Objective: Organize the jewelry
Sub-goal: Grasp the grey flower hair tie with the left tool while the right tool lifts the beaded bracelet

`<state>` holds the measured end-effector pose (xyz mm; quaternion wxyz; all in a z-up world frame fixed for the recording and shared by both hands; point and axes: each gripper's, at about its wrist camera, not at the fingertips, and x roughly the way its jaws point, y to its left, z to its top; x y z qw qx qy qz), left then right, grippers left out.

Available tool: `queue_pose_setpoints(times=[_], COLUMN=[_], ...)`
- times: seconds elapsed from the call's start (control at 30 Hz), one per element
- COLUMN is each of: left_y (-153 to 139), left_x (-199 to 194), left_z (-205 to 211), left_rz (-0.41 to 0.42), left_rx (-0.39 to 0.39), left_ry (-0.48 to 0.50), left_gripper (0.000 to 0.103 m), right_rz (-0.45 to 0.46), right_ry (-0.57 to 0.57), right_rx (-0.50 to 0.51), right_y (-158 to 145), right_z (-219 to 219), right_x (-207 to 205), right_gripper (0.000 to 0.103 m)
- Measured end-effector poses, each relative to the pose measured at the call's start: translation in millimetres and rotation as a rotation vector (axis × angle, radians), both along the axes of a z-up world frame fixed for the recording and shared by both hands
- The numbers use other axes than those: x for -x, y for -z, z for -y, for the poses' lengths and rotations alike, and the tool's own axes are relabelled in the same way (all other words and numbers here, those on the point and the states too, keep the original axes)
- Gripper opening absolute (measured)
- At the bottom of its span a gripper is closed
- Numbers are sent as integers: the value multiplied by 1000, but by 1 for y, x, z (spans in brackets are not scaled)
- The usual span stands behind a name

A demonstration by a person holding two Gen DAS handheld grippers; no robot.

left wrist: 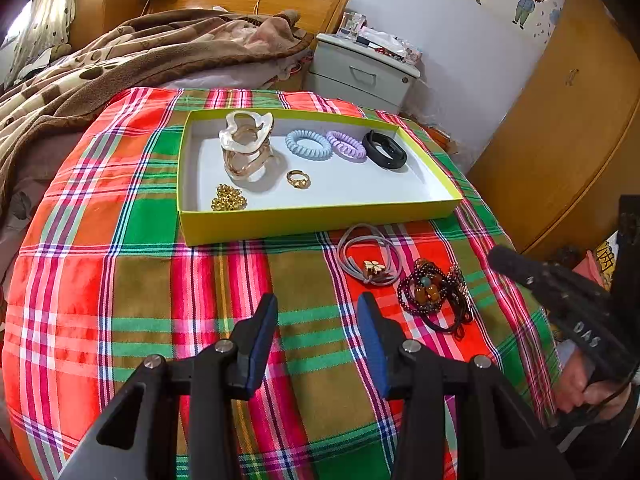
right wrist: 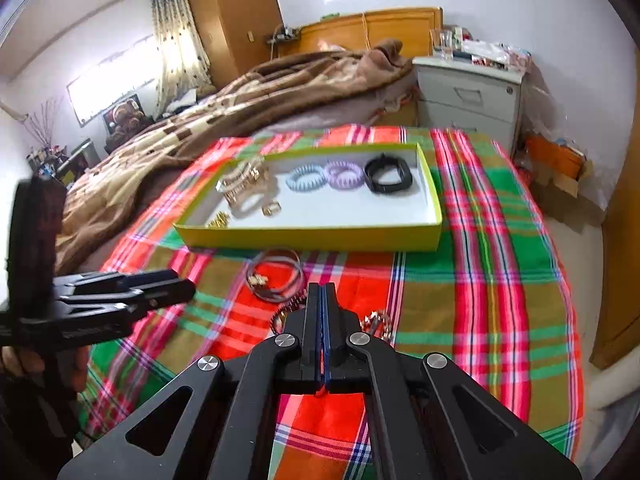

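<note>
A yellow-green tray [left wrist: 312, 220] [right wrist: 312, 236] on the plaid cloth holds clear hair claws [left wrist: 248, 148], a blue coil tie [left wrist: 308, 144], a purple coil tie [left wrist: 346, 145], a black band [left wrist: 384, 149], a gold ring [left wrist: 298, 179] and a gold chain [left wrist: 228, 199]. In front of it lie a grey hair tie with a gold charm [left wrist: 370, 254] [right wrist: 276, 276] and a dark bead bracelet [left wrist: 434, 294] [right wrist: 288, 310]. My left gripper [left wrist: 318, 312] is open and empty above the cloth, left of the bracelet. My right gripper [right wrist: 322, 292] is shut, empty, just above the bracelet.
The plaid cloth [left wrist: 120, 280] covers a rounded surface that drops off at its edges. A bed with a brown blanket [left wrist: 120, 52] lies behind on the left, a grey nightstand [left wrist: 364, 72] behind the tray, and a wooden wardrobe [left wrist: 560, 120] on the right.
</note>
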<state>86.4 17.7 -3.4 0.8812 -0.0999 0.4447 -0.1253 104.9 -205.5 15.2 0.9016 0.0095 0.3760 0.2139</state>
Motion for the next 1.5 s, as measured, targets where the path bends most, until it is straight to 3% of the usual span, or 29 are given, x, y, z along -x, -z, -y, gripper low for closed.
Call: queue_pose_setpoints(times=[0.07, 0.2, 0.33, 0.37, 0.43, 0.53, 0.7, 0.73, 0.77, 1.0, 1.2, 1.23, 1.27, 1.5], left_y=[0, 3, 6, 7, 8, 9, 9, 9, 9, 9, 10, 10, 9, 7], left_x=[-1, -2, -4, -4, -5, -7, -11, -11, -12, -15, -20, -20, -21, -29], left_z=[1, 4, 6, 7, 8, 9, 7, 7, 7, 9, 11, 12, 13, 25], left_rz=[-3, -9, -19, -22, -26, -30, -33, -35, -35, -40, -50, -51, -49, -47], left_rx=[0, -5, -11, -13, -15, -19, -20, -20, -22, -31, -33, -33, -33, -39], left_ry=[1, 6, 9, 9, 13, 12, 2, 2, 1, -3, 1, 3, 6, 32], left_gripper=[43, 43, 43, 43, 43, 43, 43, 43, 43, 43, 43, 43, 43, 43], right_rz=[-6, -7, -62, -73, -99, -106, -123, -126, -127, -118, -88, -84, -78, -24], right_ry=[-28, -55, -113, -119, -156, -182, -193, -197, -202, -196, -165, -156, -148, -100], right_rx=[-14, 104, 165, 195, 233, 306, 275, 267, 256, 259, 153, 130, 108, 21], right_y=[-1, 11, 27, 32, 39, 47, 48, 48, 47, 48, 35, 31, 28, 9], right_z=[1, -9, -19, -22, -28, -37, -37, -36, -36, -38, -22, -19, -15, 2], right_x=[-2, -9, -21, -24, -27, -28, -34, -34, -35, -33, -28, -27, -26, -20], right_gripper=[0, 5, 22, 36, 47, 47, 47, 44, 30, 21, 20, 12, 11, 11])
